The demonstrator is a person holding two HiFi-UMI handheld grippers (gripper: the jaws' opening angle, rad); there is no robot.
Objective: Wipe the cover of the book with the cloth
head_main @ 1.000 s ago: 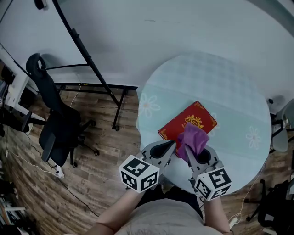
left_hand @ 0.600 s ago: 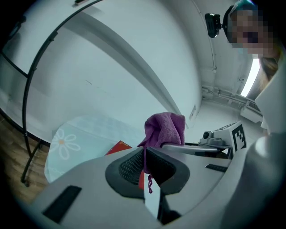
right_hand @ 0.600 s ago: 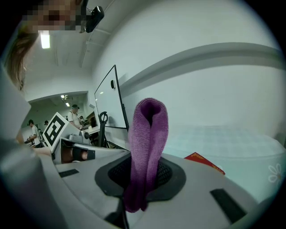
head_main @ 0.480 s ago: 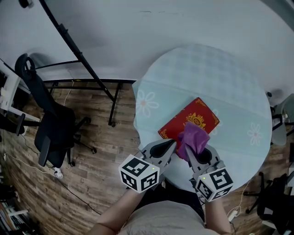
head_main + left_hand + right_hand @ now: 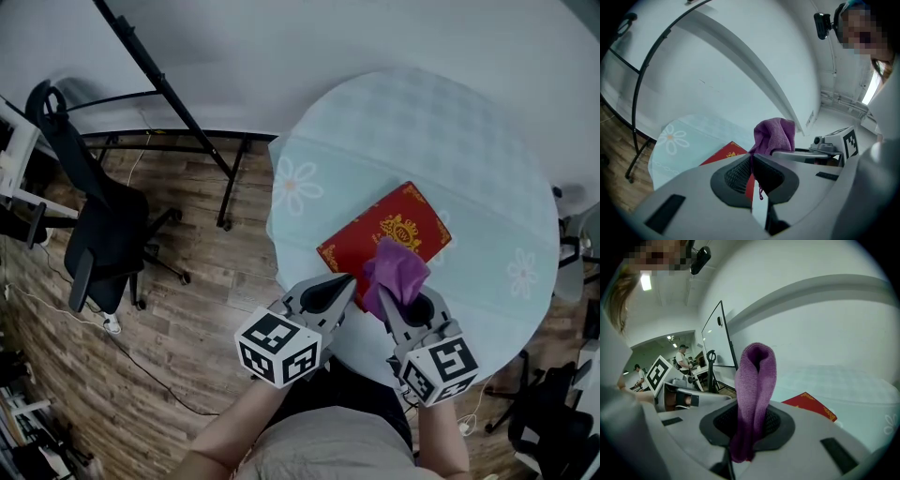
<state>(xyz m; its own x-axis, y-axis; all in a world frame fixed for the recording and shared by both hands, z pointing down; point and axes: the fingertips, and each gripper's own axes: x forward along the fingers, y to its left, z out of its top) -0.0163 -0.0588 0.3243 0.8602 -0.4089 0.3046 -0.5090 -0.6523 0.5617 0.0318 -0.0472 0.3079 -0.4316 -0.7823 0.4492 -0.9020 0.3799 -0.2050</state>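
Book: red cover w/ gold emblem, lying flat & skewed on the round table, toward the table's near-left side, one corner pointing away from you. Cloth is purple, bunched up, sitting over the book's near end in the head view; can't tell if it's actually touching the cover. Your right tool is clenched on that cloth. In the right gripper view the jaws pinch a folded loop of cloth that stands up out of the tool, w/ the book visible beyond to the right. Your left tool is just beside it on the left, tip at the book's near-left edge; contact unclear. Left gripper view shows its jaws closed w/ nothing between the pads, only a thin sliver of the red book seen past them, cloth up beyond. Marker cubes sit at the near ends of both tools, over your lap. Table has a pale teal covering w/ daisy prints. Off to the left: wood floor, a black office chair, and a black metal frame against the white wall.
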